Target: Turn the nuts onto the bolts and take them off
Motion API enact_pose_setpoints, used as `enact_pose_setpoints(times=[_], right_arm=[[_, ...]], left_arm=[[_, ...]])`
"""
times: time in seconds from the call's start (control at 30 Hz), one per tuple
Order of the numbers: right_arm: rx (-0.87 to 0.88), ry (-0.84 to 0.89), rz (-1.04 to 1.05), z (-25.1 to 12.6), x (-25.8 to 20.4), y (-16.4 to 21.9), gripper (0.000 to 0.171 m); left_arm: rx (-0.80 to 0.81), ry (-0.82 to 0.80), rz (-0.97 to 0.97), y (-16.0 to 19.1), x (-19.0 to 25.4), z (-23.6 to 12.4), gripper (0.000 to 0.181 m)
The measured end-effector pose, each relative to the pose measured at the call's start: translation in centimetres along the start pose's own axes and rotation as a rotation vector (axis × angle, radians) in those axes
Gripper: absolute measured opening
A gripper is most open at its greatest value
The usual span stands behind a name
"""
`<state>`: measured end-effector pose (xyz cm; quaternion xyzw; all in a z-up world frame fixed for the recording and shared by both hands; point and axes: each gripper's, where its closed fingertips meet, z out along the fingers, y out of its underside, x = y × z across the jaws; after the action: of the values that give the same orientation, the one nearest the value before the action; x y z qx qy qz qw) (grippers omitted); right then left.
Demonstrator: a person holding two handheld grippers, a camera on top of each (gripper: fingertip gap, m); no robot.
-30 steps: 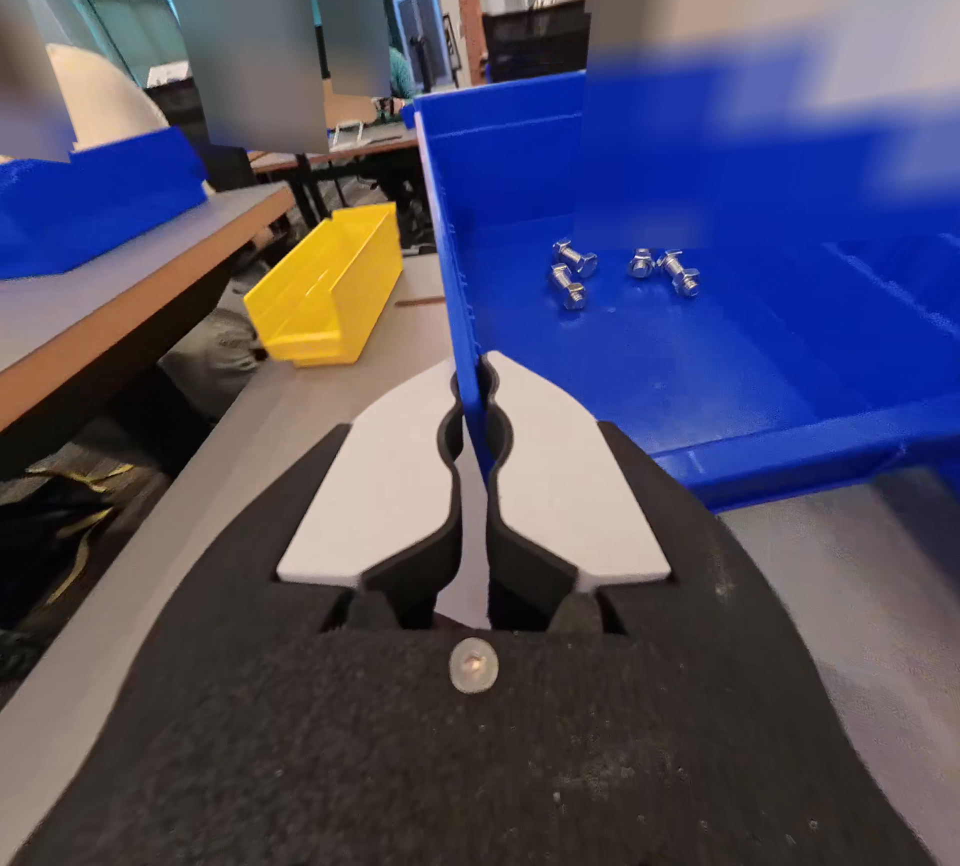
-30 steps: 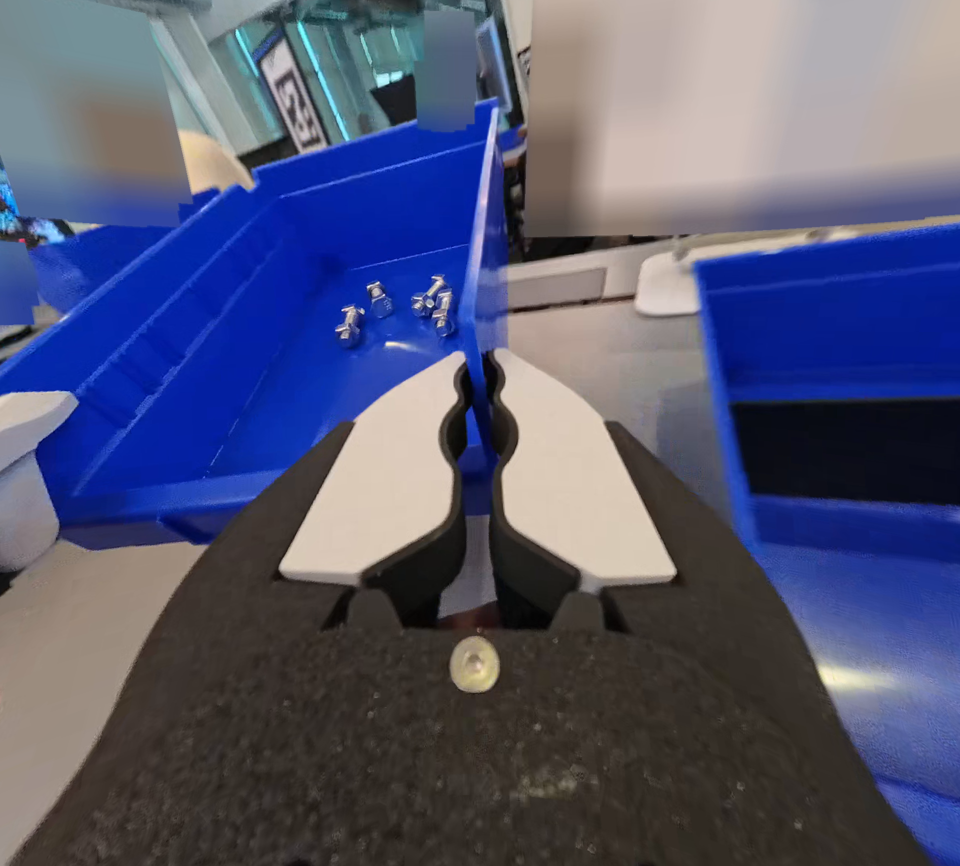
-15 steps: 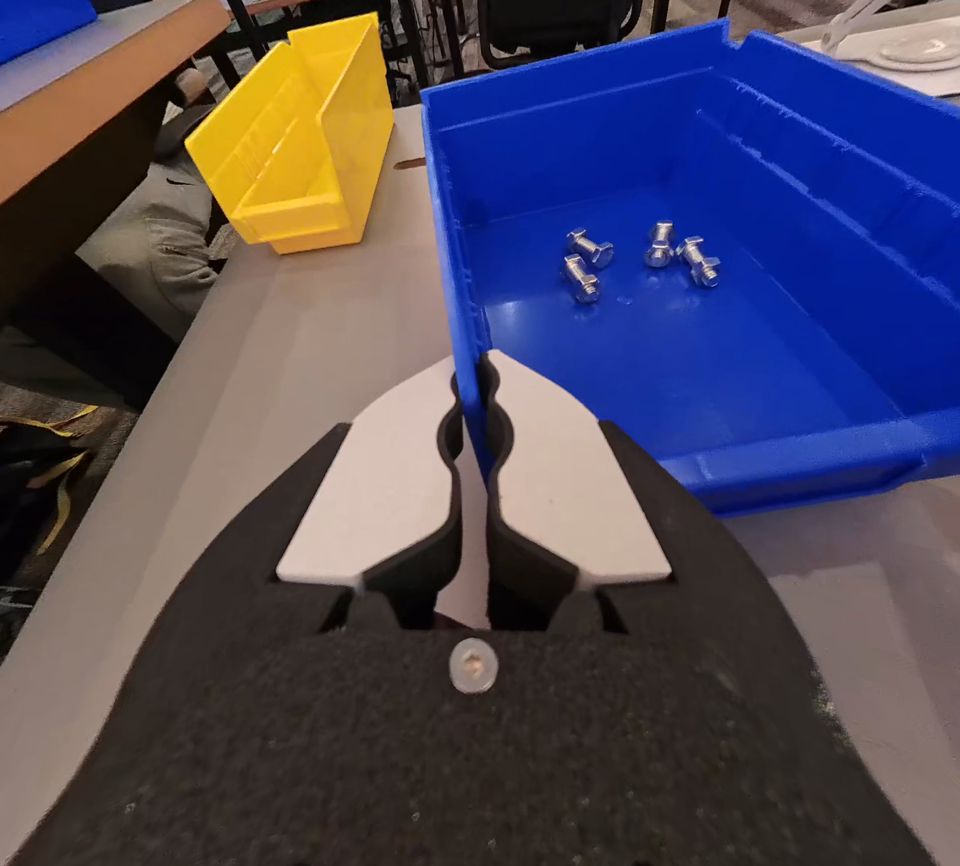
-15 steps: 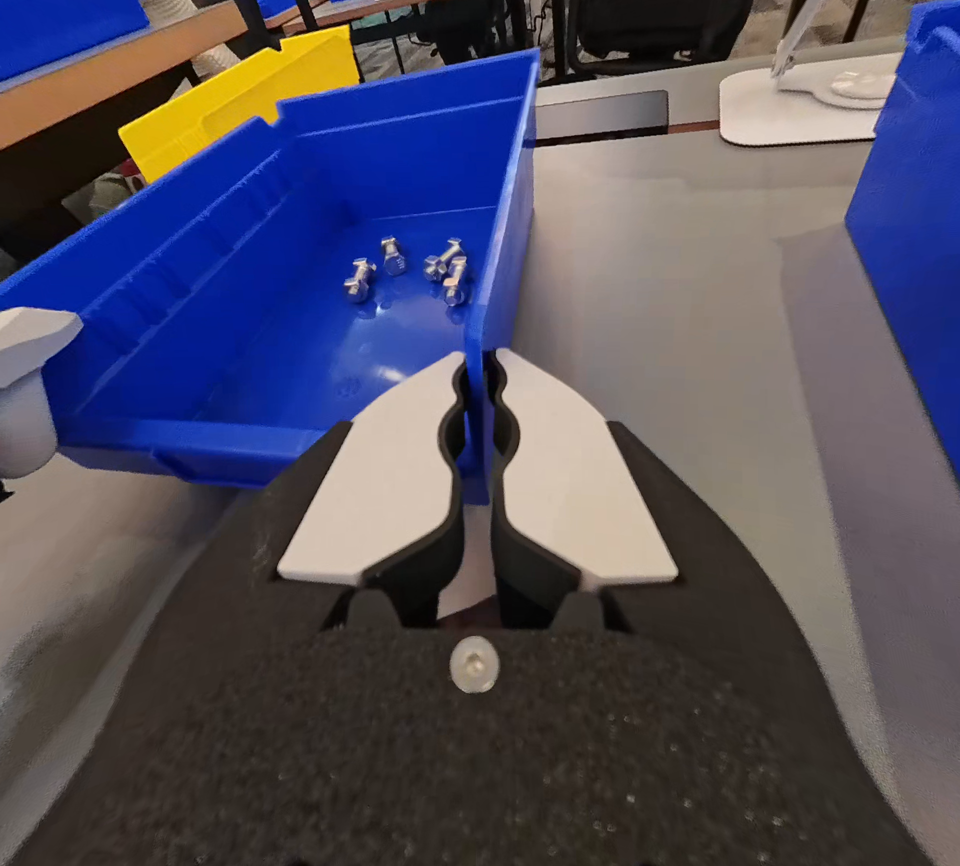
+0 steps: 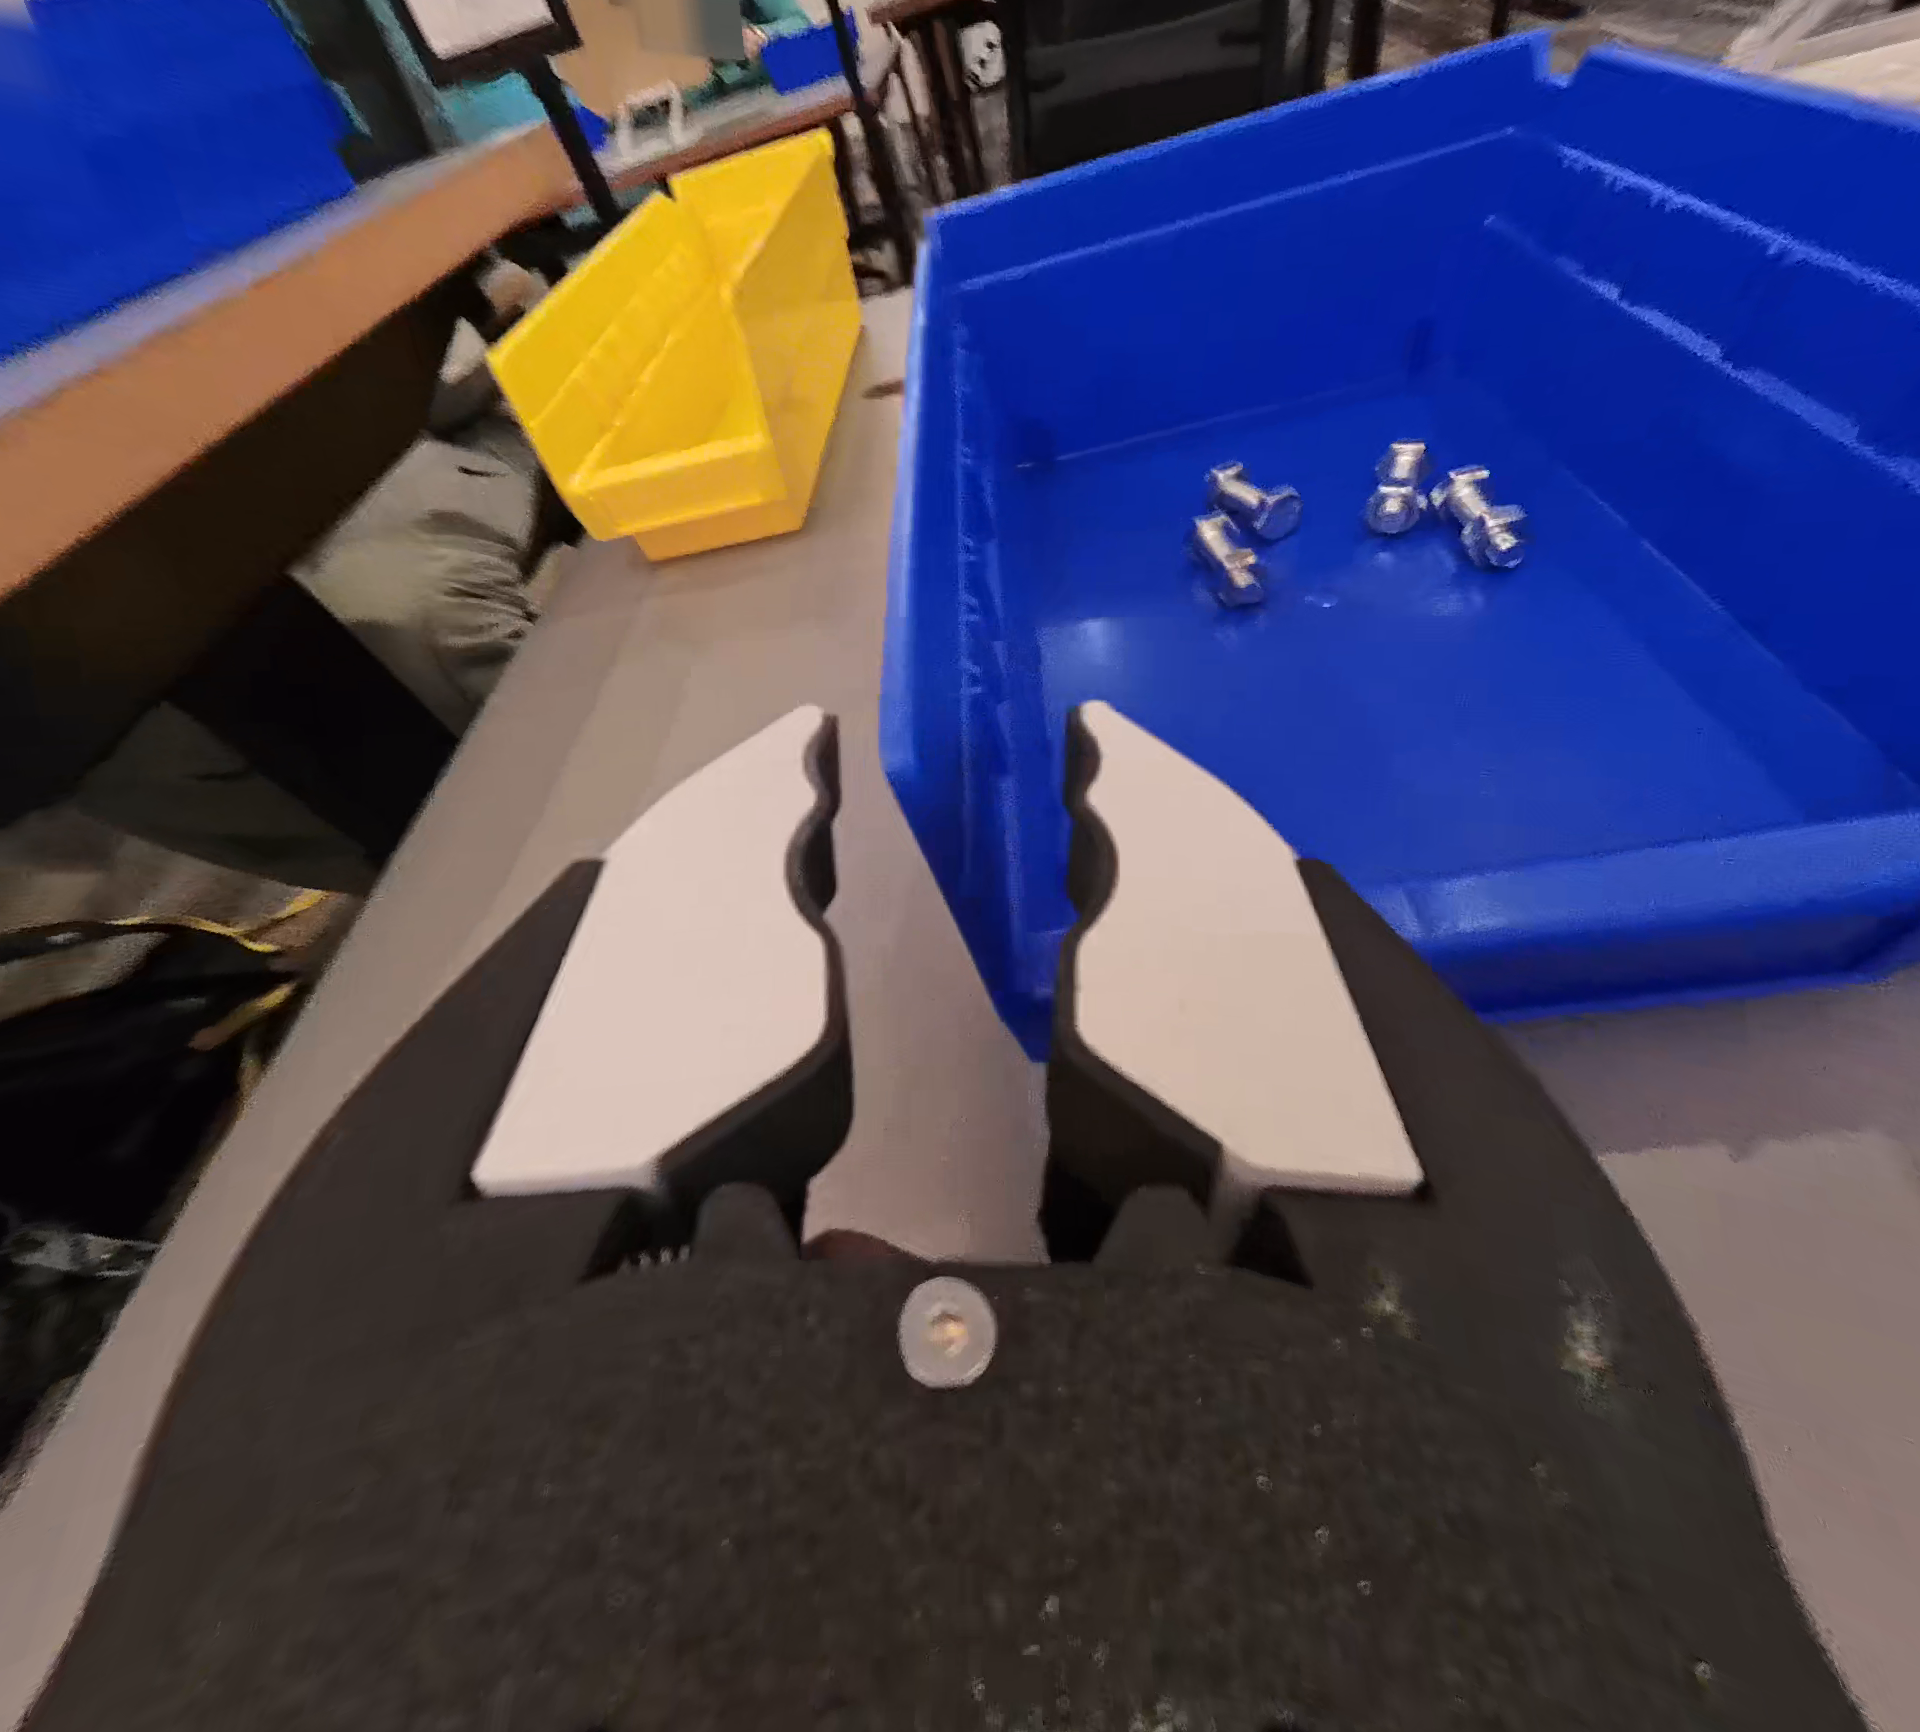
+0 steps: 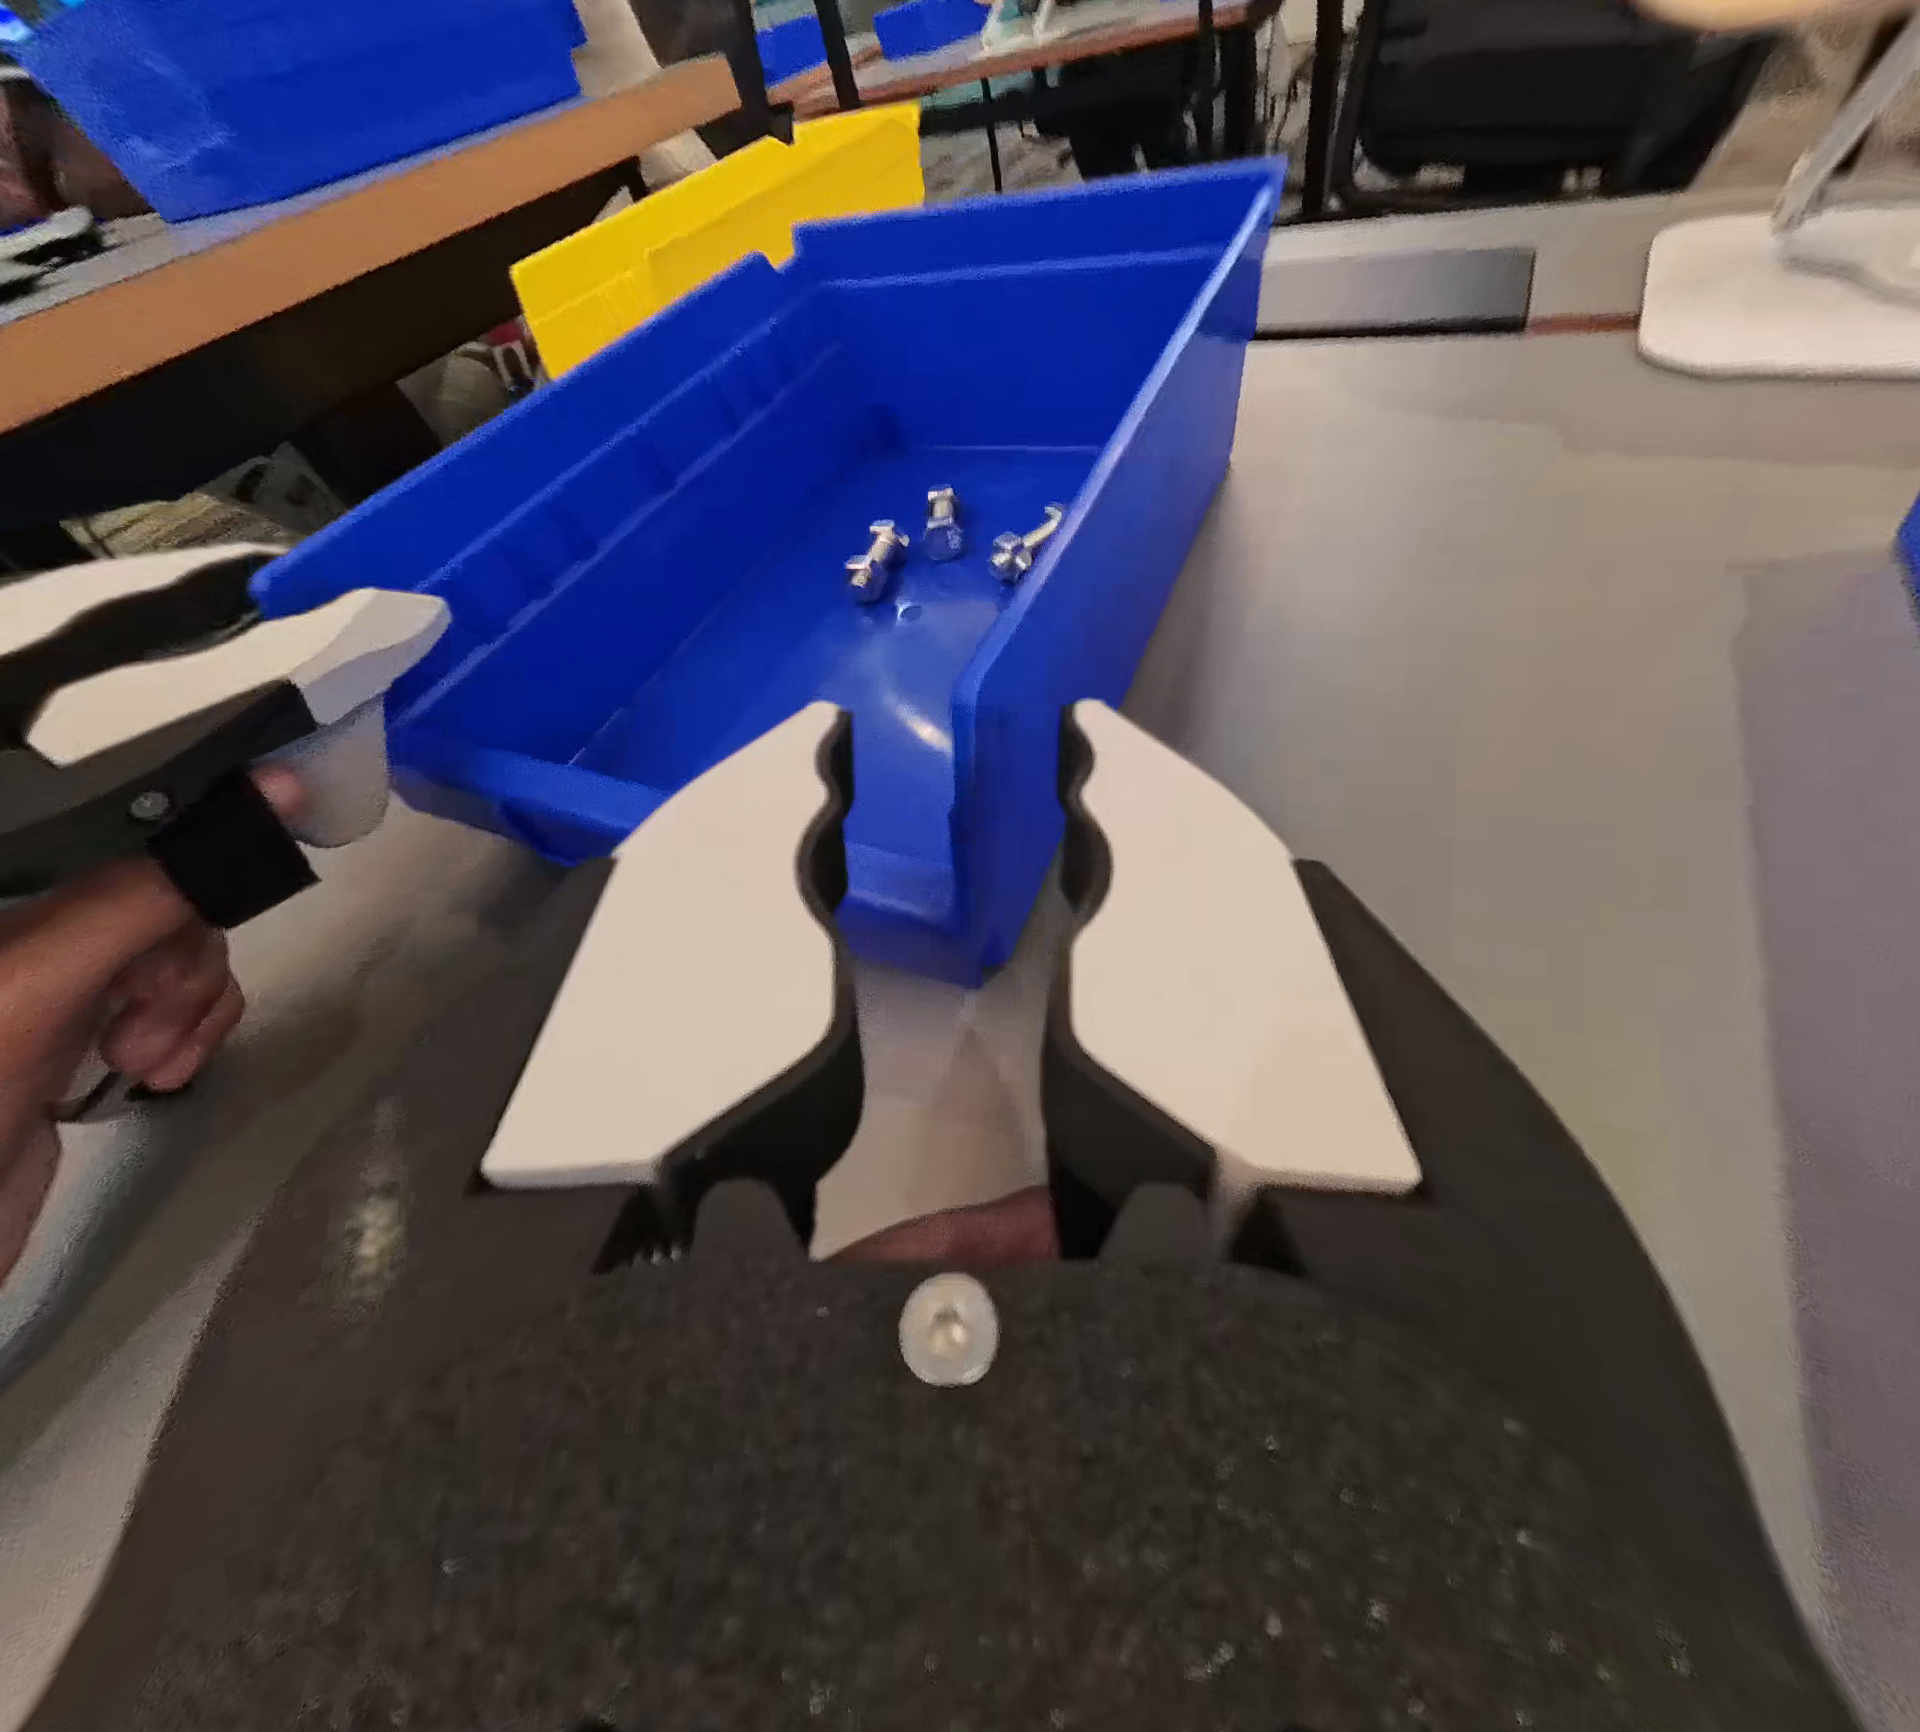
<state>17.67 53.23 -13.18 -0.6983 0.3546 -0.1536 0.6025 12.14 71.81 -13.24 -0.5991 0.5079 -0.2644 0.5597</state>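
A blue bin point(image 5: 1714, 913) stands on the grey table with several silver bolts with nuts point(image 5: 1247, 529) on its floor; it shows in the right wrist view point(image 6: 623, 477) too, with the bolts point(image 6: 940, 529). My left gripper point(image 5: 948, 726) is open, its fingers either side of the bin's left wall, not pressing on it. My right gripper point(image 6: 956, 716) is open around the bin's right wall near the front corner, with gaps on both sides. The left gripper point(image 6: 260, 643) also shows at the bin's front left corner, held by a hand point(image 6: 94, 986).
A yellow bin point(image 5: 707, 394) stands on the table beyond the blue bin's left side. A wooden-edged table point(image 5: 239, 311) with another blue bin point(image 5: 156, 124) is at the left. A white stand base point(image 6: 1766, 300) sits at the far right of the table.
Both grippers were shut on the blue bin's side walls, carried it and set it down on the table. Now both have opened and let go of the walls.
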Motion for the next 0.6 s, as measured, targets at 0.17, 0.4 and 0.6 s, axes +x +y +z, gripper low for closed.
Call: enact_pose_setpoints(times=[0.17,0.4,0.6], right_arm=[[0.140,-0.080,-0.165,-6.5,2.1,-3.2,0.042],[0.302,0.184,-0.322,-18.1,15.4,-8.3,0.038],[0.110,0.497,-0.126,-22.3,30.9,-5.2,0.047]], left_arm=[[0.106,-0.074,-0.063,-3.3,1.3,-4.7,0.063],[0.182,0.305,-0.278,-8.6,18.4,-9.8,0.072],[0.009,0.446,-0.227,-8.8,32.4,-7.8,0.063]])
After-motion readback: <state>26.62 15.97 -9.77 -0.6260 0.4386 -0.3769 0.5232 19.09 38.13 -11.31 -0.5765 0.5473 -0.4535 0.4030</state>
